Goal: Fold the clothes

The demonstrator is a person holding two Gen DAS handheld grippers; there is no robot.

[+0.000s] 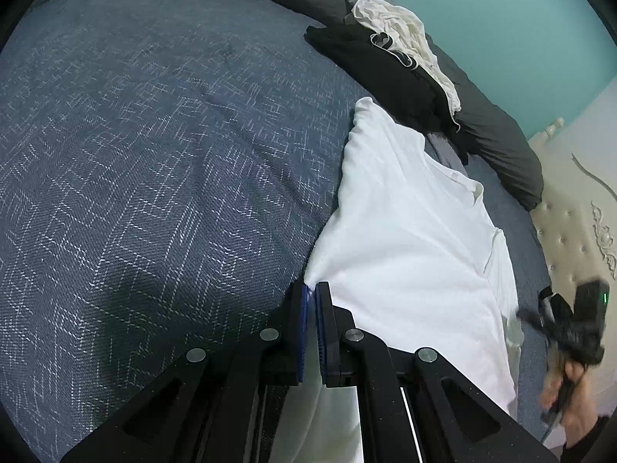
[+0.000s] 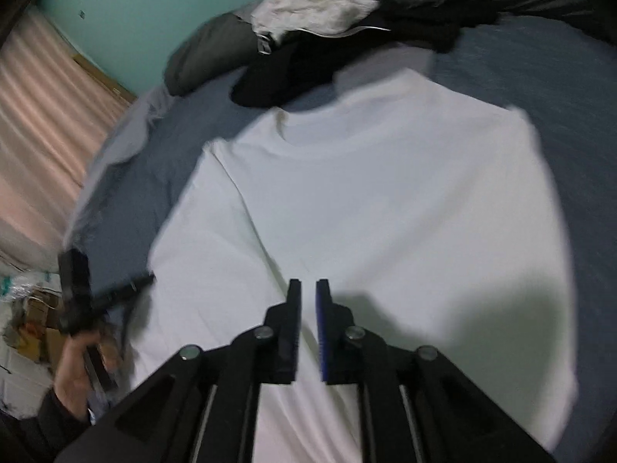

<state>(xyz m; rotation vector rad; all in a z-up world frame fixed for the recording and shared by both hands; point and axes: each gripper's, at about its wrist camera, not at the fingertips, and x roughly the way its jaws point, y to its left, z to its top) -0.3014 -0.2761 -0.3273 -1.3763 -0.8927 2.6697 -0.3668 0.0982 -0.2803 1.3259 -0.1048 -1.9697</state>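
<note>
My left gripper [image 1: 312, 289] pinches the white T-shirt's [image 1: 408, 239] edge; right gripper [image 2: 308, 289] hovers slightly spread, seemingly empty; folding barely begun.

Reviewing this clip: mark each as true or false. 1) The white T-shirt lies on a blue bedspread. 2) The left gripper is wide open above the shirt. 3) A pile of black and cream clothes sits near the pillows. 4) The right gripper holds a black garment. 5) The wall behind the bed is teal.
1) True: the white T-shirt is spread on the blue bedspread.
2) False: the left gripper is shut, pinching the shirt's edge.
3) True: the pile of black and cream clothes rests by the dark pillows.
4) False: the right gripper has a narrow gap with nothing in it, over the shirt.
5) True: the wall is teal.
</note>
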